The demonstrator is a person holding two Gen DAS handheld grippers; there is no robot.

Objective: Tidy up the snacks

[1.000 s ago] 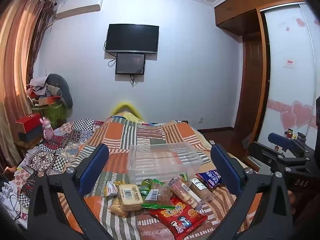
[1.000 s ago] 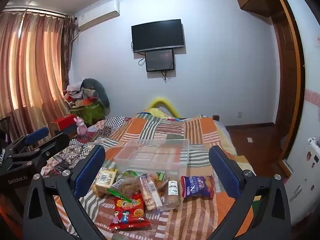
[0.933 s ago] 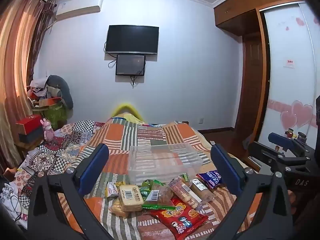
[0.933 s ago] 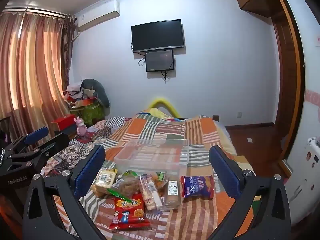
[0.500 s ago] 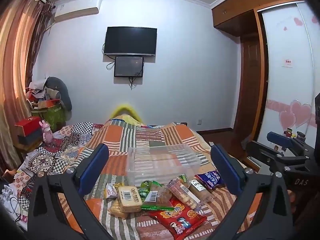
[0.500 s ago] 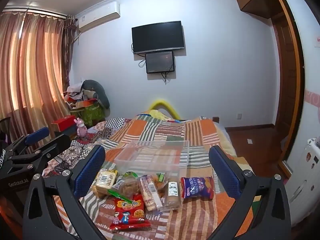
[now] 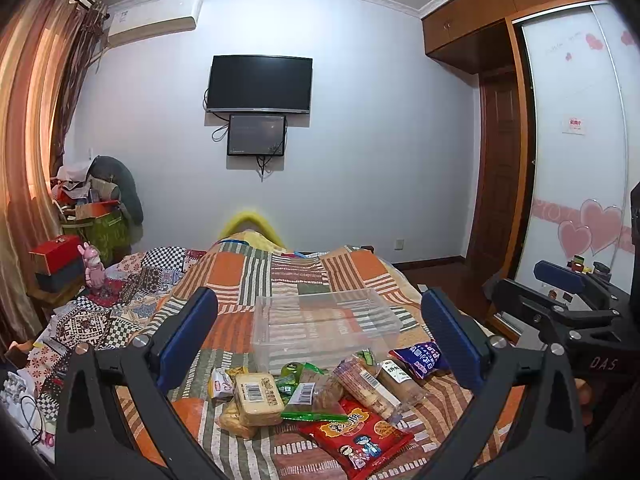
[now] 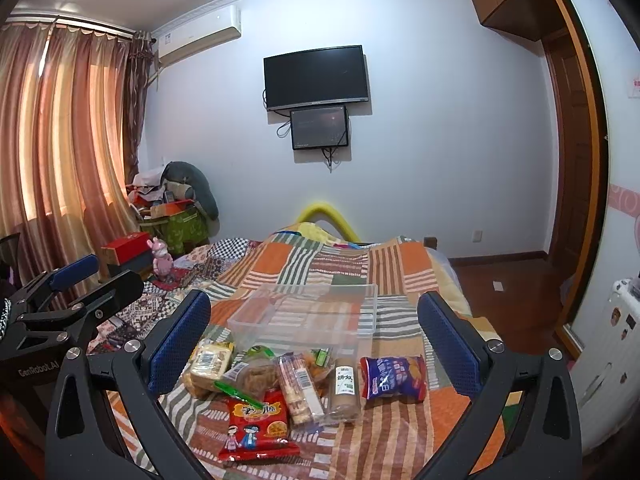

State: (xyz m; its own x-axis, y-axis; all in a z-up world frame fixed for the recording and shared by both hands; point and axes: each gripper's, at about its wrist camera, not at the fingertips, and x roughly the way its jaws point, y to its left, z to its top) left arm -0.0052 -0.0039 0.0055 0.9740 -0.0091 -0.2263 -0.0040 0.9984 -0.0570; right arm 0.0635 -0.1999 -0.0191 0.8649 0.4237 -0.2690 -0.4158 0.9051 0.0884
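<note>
A heap of snack packets lies on the striped bedspread: a red packet (image 7: 358, 436) (image 8: 256, 426), a blue packet (image 7: 420, 359) (image 8: 393, 376), a bread pack (image 7: 258, 394) (image 8: 210, 362), and a long biscuit pack (image 8: 300, 388). An empty clear plastic box (image 7: 324, 322) (image 8: 308, 312) stands just behind them. My left gripper (image 7: 320, 340) is open and empty, held above the near side of the heap. My right gripper (image 8: 314, 340) is open and empty, also above the heap. Each gripper shows at the edge of the other's view.
The bed (image 7: 240, 272) fills the middle of the room. A cluttered side table with a red box (image 7: 56, 254) and pink toy (image 7: 94, 270) stands left. A wardrobe (image 7: 572, 160) and door are right. A TV (image 7: 258, 84) hangs on the far wall.
Both views have shifted slightly: the snacks and box sit a little lower in the frames. Both grippers stay open; nothing on the bed has moved.
</note>
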